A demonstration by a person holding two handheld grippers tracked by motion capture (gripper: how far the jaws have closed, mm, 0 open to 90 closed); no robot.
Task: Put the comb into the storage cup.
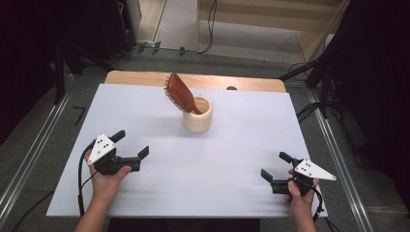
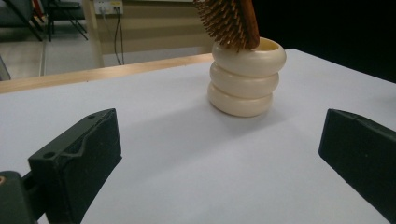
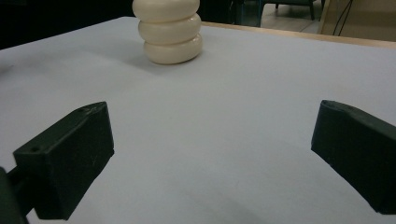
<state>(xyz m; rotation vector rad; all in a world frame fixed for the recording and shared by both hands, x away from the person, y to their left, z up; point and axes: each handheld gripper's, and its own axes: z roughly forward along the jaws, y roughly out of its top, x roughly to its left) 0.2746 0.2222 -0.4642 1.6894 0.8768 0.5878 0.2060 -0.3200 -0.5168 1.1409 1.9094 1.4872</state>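
A brown hairbrush (image 1: 180, 92) stands handle-down in a cream ribbed cup (image 1: 197, 115), its bristled head leaning toward the upper left of the high view. The cup sits on the white table (image 1: 232, 159), slightly above the middle of the frame. Well apart from it, the left gripper (image 1: 131, 143) at lower left and the right gripper (image 1: 275, 166) at lower right each rest in a hand with jaws spread wide, grasping nothing.

left gripper (image 1: 130, 143) fingers apart, right gripper (image 1: 274, 165) likewise
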